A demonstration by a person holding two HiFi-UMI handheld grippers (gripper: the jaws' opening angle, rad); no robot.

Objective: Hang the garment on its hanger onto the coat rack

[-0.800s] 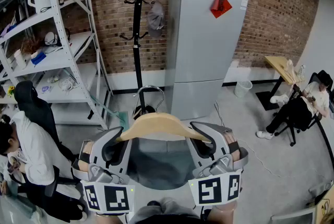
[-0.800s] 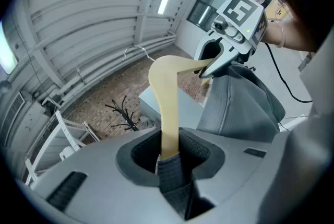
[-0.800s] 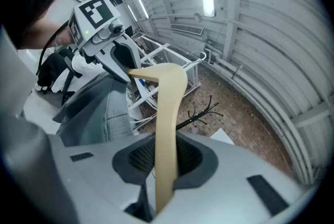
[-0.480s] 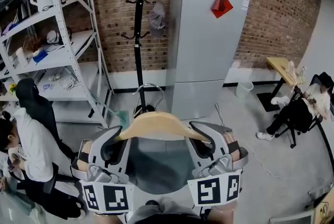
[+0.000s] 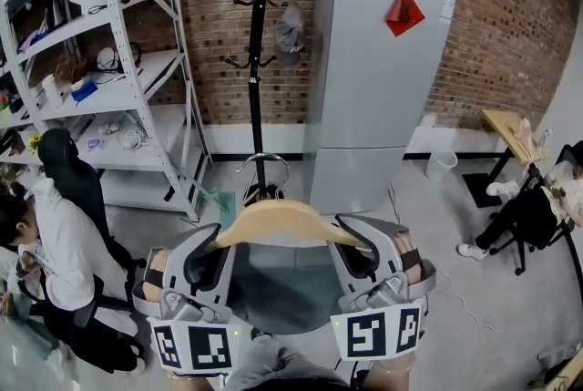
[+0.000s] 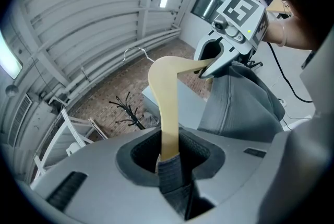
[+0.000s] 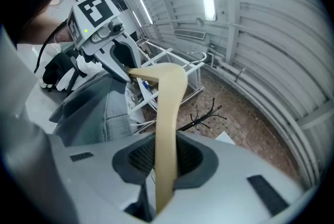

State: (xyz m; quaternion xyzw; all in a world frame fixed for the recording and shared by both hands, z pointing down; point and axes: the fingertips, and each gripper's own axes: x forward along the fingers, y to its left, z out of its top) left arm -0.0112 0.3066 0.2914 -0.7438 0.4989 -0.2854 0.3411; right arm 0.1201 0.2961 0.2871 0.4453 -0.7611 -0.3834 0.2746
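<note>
I hold a pale wooden hanger level in front of me, its metal hook pointing up. My left gripper is shut on its left end and my right gripper on its right end. A grey garment hangs from it between the grippers. In the left gripper view the hanger arm and a fold of grey fabric sit pinched in the left gripper. In the right gripper view the hanger arm runs through the right gripper. The black coat rack stands ahead by the brick wall, apart from the hook.
A grey fridge stands right of the rack. White metal shelves with small items fill the left side. A person in white sits at the near left, another person sits at the far right beside a wooden table.
In the head view the coat rack, fridge and shelves have slid to the right and look slightly nearer. Both grippers hold the hanger as before.
</note>
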